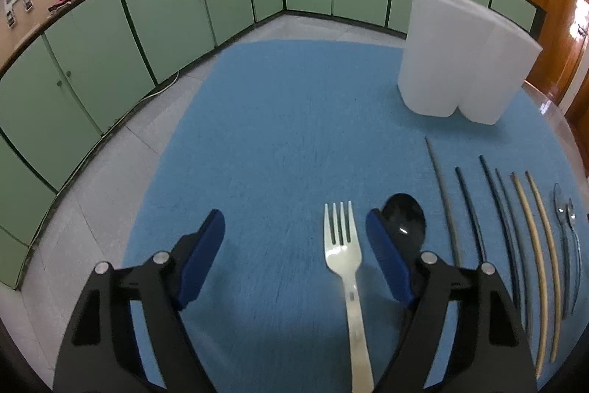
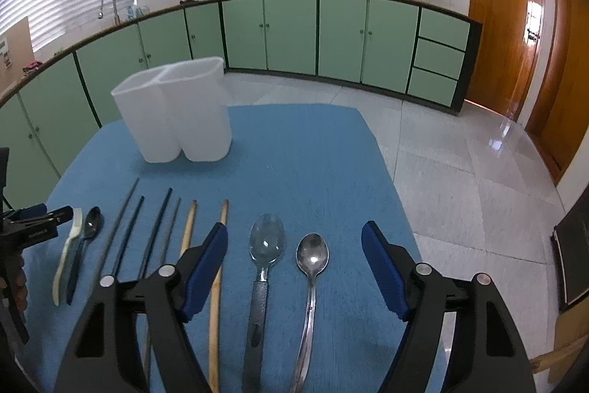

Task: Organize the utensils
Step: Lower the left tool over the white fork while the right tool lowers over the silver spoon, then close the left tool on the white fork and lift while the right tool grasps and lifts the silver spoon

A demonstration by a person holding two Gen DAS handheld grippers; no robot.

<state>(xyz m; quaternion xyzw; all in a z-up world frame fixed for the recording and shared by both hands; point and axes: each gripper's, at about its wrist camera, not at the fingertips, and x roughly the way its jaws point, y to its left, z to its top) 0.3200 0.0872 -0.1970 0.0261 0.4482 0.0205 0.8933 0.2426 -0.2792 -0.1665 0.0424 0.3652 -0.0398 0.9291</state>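
Both grippers' fingers spread wide, left gripper (image 1: pixel 294 238) over white fork (image 1: pixel 344 247) (right gripper (image 2: pixel 294 253) above two spoons).

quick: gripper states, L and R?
Left gripper: open, holding nothing; white fork lies between its fingers on the blue mat.
Right gripper: open, holding nothing; two spoons lie between its fingers.
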